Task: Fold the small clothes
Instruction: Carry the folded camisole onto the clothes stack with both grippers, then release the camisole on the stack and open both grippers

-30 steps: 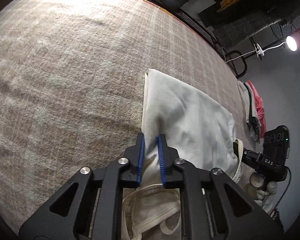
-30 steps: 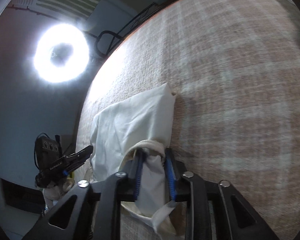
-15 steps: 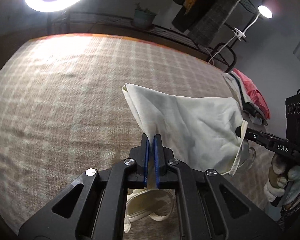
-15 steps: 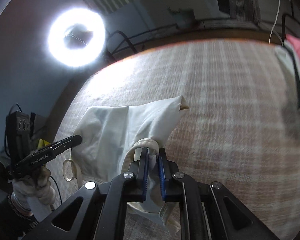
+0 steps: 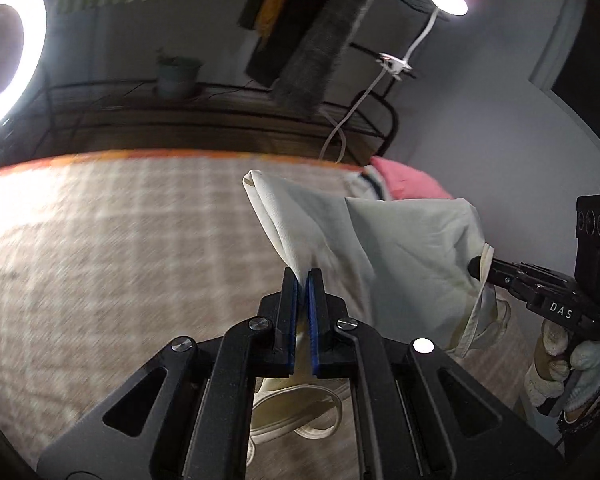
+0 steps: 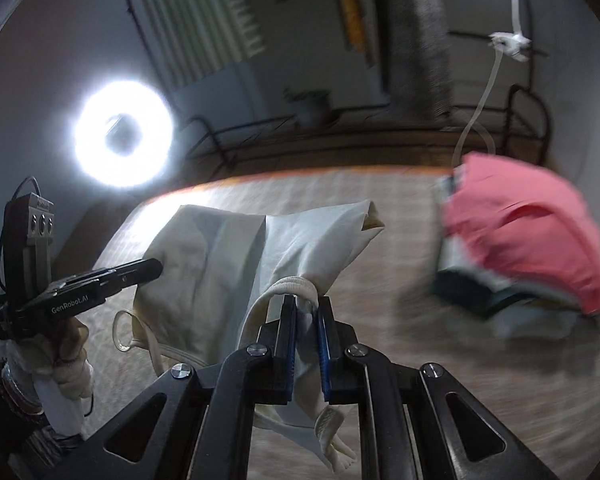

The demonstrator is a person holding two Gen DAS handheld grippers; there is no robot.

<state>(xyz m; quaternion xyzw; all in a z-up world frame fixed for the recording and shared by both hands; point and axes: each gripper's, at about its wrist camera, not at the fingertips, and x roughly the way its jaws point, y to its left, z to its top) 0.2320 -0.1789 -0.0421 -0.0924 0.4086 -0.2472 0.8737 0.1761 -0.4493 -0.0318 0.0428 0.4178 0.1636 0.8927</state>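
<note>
Looking along the left gripper [image 5: 303, 276], its blue pads are pinching shut on a thin edge of the cream garment [image 5: 400, 248], which is hanging off the checked blanket [image 5: 100, 260] and stretching toward three o'clock, where the right gripper [image 5: 478, 268] is clamping the other end in a gloved hand [image 5: 560, 364]. Only a sliver of cloth is sitting between the left pads, so I am judging that any sharp tug could pull it free and drop that corner. A loose strap [image 5: 300, 412] is dangling at six o'clock under the tool, and it could be getting trapped inside the fold. From the right gripper [image 6: 308, 308], the jaws are closing on a bunched wad of the cream garment [image 6: 228, 264] beside its thick cord [image 6: 288, 286], while the left gripper [image 6: 156, 267] is gripping the far end at nine o'clock. A bunched grip is likely giving a crooked edge when the cloth is being laid down. A pile topped with pink clothing [image 6: 520, 232] is lying at three o'clock, near enough that a wide swing could be brushing it, and the blur is suggesting quick motion.
</note>
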